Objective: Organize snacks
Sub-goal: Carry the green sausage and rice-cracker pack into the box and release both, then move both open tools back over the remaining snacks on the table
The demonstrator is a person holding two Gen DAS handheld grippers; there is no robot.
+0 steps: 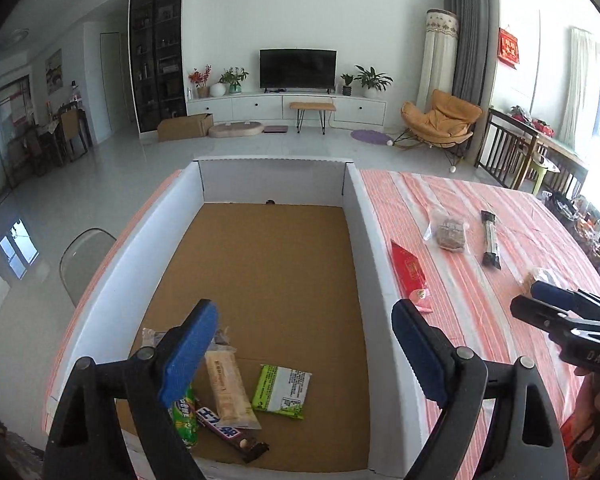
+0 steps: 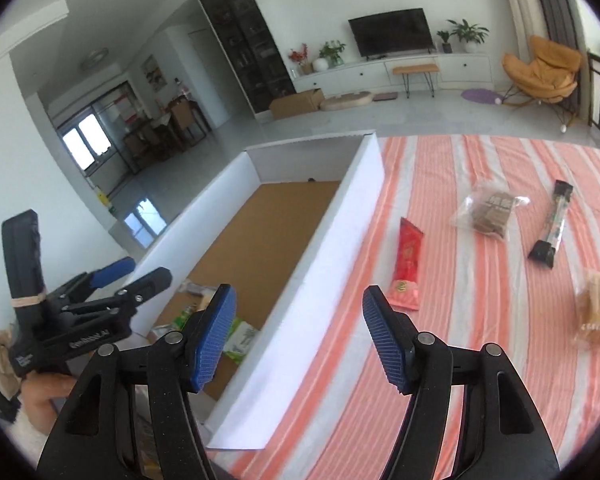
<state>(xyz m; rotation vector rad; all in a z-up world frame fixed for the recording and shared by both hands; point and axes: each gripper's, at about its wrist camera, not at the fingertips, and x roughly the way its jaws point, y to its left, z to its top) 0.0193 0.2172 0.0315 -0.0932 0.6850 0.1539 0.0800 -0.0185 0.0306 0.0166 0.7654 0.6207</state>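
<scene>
Left wrist view: left gripper (image 1: 304, 354) stood with jaws wide and empty over the cardboard box (image 1: 374, 240), lower centre. Four snacks lay at the box's near end: beige bar (image 1: 228, 390), green packet (image 1: 282, 392), chocolate bar (image 1: 228, 432), green tube (image 1: 184, 416) (apparently gathered there as sorted).

Right wrist view: right gripper (image 2: 300, 338) likewise spread, holding nothing, straddling the box wall. On the striped cloth (image 2: 460, 360), right half, the unsorted remained: red packet (image 2: 408, 264) nearest, clear pouch (image 2: 490, 210), black stick (image 2: 552, 226), bread bag (image 2: 598, 308).
</scene>
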